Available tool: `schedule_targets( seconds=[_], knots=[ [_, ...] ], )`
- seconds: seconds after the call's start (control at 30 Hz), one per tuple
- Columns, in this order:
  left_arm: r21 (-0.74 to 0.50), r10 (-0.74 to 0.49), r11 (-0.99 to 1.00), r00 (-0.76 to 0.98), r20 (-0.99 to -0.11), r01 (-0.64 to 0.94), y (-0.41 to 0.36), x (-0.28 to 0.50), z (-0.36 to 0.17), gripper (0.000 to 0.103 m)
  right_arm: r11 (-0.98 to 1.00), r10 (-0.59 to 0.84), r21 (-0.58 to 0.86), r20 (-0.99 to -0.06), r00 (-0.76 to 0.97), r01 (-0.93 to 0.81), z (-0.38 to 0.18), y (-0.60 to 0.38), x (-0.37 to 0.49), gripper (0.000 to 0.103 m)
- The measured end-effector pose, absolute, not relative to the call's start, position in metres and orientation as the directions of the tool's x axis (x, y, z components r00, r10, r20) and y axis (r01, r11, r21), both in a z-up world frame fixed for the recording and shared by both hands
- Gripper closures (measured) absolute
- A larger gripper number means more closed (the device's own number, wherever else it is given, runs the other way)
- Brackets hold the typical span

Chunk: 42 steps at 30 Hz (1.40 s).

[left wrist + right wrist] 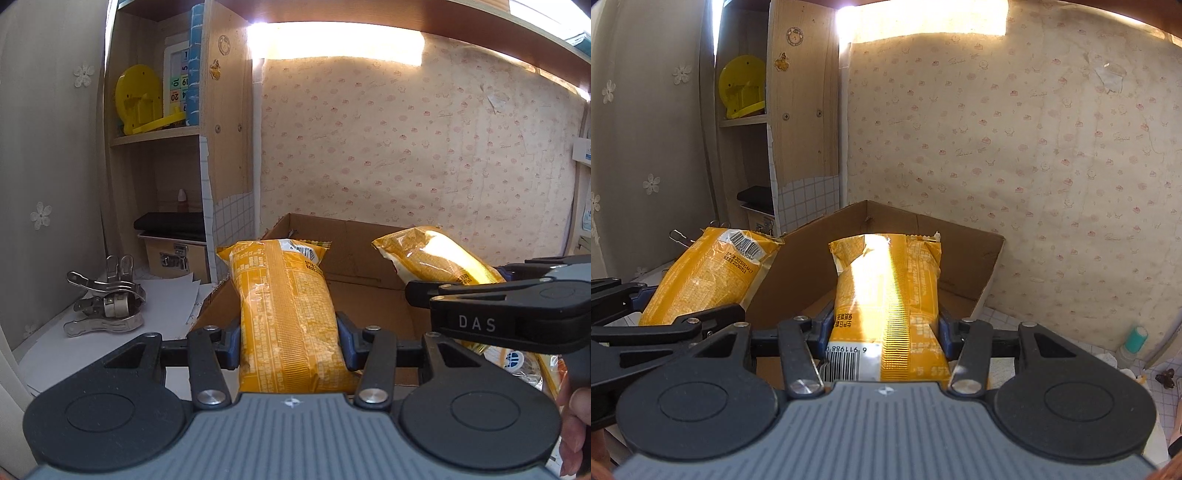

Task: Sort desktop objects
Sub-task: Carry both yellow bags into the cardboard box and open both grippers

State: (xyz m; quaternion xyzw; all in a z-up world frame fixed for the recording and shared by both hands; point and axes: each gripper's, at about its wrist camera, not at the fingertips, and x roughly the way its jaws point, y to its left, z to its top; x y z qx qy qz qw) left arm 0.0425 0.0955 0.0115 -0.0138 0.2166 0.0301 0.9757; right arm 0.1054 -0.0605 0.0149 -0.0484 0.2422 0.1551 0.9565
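So I'm carrying two yellow snack packs at once toward the cardboard box (369, 266) that's sitting open against the papered wall, one pack per tong. If you're doing this step, I'd say get each pack properly over the box's floor before letting go, and keep the two tongs apart so they aren't bumping, since they're riding close side by side right now. Dropping from low should stop the packs bouncing off a flap. My left gripper (290, 334) is pinching the left pack (284, 295) around its middle, blue pads pressed into both sides, jaws partway in. My right gripper (886, 332) is doing the same to the right pack (890, 284), clamped near its barcode end, and the wrapper's puckering a bit between the pads. Both packs are sticking out forward, hanging above the box's near edge, not in it yet. Off to the left there's a heap of metal clips (105, 299) on some paper, well clear of my path.
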Motion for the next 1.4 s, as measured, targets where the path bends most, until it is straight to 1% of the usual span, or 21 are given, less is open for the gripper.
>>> schedule_targets(
  seconds=[0.43,0.9,0.93,1.0,1.03,1.07,1.27,1.4],
  knots=[
    [-0.018,0.059,0.997,0.892,-0.448,-0.075,0.102,0.070,0.005,0.053,0.945,0.266,-0.024,-0.520,0.812,-0.326,0.000,-0.048,0.150,0.053],
    [-0.015,0.043,0.998,0.878,-0.477,-0.057,0.096,0.092,0.002,0.051,0.947,0.262,-0.017,-0.540,0.800,-0.321,-0.009,-0.048,0.175,0.052],
    [-0.016,0.042,0.998,0.875,-0.482,-0.057,0.096,0.093,0.002,0.051,0.947,0.261,-0.020,-0.538,0.801,-0.321,-0.010,-0.048,0.175,0.051],
    [-0.012,0.047,0.998,0.873,-0.485,-0.060,0.095,0.093,0.001,0.051,0.948,0.259,-0.021,-0.533,0.805,-0.319,-0.010,-0.049,0.175,0.043],
    [-0.010,0.050,0.998,0.873,-0.485,-0.062,0.095,0.093,0.001,0.050,0.948,0.260,-0.018,-0.523,0.811,-0.316,-0.010,-0.050,0.174,0.038],
    [-0.011,0.051,0.998,0.874,-0.483,-0.064,0.095,0.093,0.001,0.047,0.948,0.262,-0.016,-0.520,0.813,-0.317,-0.009,-0.050,0.174,0.036],
    [-0.008,0.062,0.997,0.885,-0.462,-0.075,0.095,0.089,0.009,0.036,0.949,0.269,-0.007,-0.509,0.818,-0.316,-0.005,-0.054,0.169,0.036],
    [-0.005,0.066,0.997,0.884,-0.463,-0.077,0.093,0.090,0.010,0.035,0.950,0.269,-0.005,-0.496,0.826,-0.313,0.000,-0.058,0.163,0.036]
  ],
)
